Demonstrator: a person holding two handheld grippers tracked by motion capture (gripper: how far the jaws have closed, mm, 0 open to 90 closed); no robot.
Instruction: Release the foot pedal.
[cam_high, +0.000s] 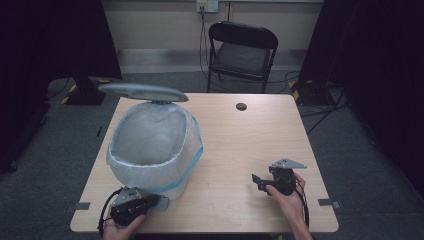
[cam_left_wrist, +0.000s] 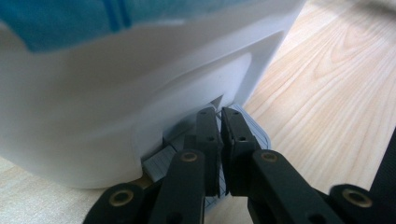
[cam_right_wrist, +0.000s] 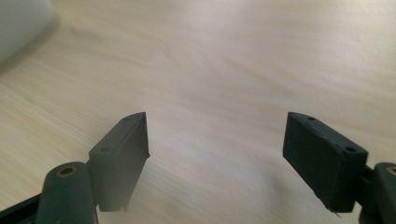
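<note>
Standing at the nine o'clock side of the bench (cam_high: 240, 145), we list one white bin (cam_high: 155, 150), lined with a pale bag (cam_high: 150, 135) whose blue edge folds over the rim. Its grey lid (cam_high: 142, 92) is raised at the twelve o'clock side of the bin.

Left gripper (cam_high: 150, 202): at seven o'clock on the bench, held in the person's left hand (cam_high: 120, 227), pointing at the foot of the bin. In the left gripper view we see its fingers (cam_left_wrist: 233, 140) drawn nearly together, a thin gap between them, resting over the grey pedal (cam_left_wrist: 161, 161) that sticks out from under the bin's base (cam_left_wrist: 93, 140). We cannot tell whether they pinch any part of the pedal or merely press on it.

Right gripper (cam_high: 256, 179): at five o'clock on the bench, held in the person's right hand (cam_high: 287, 197), well apart from the bin, with the grey three-cornered plate (cam_high: 287, 163) on top. In the right gripper view its fingers (cam_right_wrist: 121, 154) stand wide apart with bare wood between them, holding nothing.

Also noted: a dark round hole cover (cam_high: 241, 106) in the bench top at twelve o'clock, and a black folding chair (cam_high: 242, 52) on the floor beyond the far edge.
</note>
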